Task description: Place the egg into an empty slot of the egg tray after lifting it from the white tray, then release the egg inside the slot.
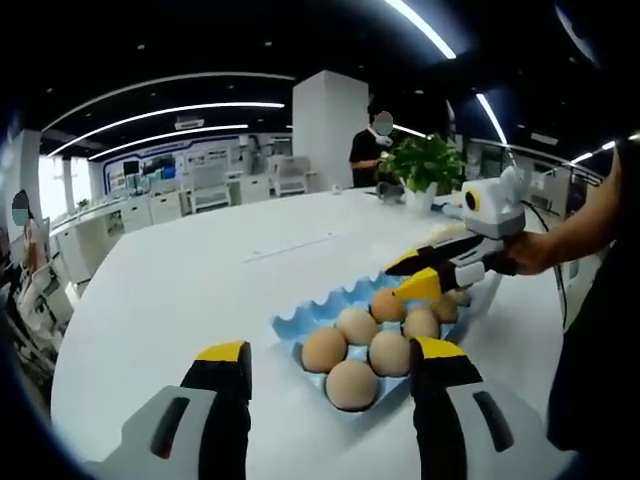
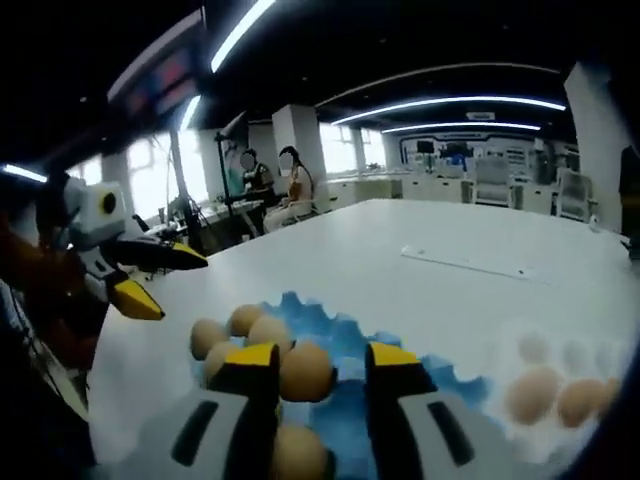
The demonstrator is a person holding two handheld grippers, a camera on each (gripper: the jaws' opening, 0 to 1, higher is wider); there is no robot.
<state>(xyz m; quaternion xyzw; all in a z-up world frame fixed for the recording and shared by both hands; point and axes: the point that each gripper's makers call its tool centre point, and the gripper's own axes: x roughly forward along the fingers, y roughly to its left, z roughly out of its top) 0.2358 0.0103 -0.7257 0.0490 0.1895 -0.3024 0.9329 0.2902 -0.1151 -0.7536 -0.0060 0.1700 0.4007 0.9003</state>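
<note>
In the left gripper view, the left tongs [image 1: 332,352] rise from the bottom with their jaws spread wide and nothing between them, hanging over the white bench [image 1: 200,270] on the near side of the blue egg tray [image 1: 300,322]. The tray already holds a cluster of eggs [image 1: 352,385]. Further right, the right tongs [image 1: 410,277], held in a person's hand [image 1: 535,250], reach over the tray's far edge with their yellow tips just above one egg there.

In the right gripper view, the left tongs [image 2: 172,282] show at the left edge, jaws apart and empty. In the middle, the right tongs [image 2: 318,355] point down at the blue egg tray [image 2: 440,385] with the egg [image 2: 305,370] between their jaws. The egg sits against the left-hand jaw, but blue tray shows between it and the right-hand jaw, so the jaws look spread rather than pinching. At the far right the white tray [image 2: 540,350] lies on the bench just beside the blue one, with a few more eggs [image 2: 535,393] in it, blurred.

By my reading the step in hand is the release: the egg appears to be down in a slot with the grip let go. The next move calls for drawing the right tongs straight up and back with the jaws kept wide, so neither tip nudges this egg or its close neighbours, then swinging right to the white tray.
</note>
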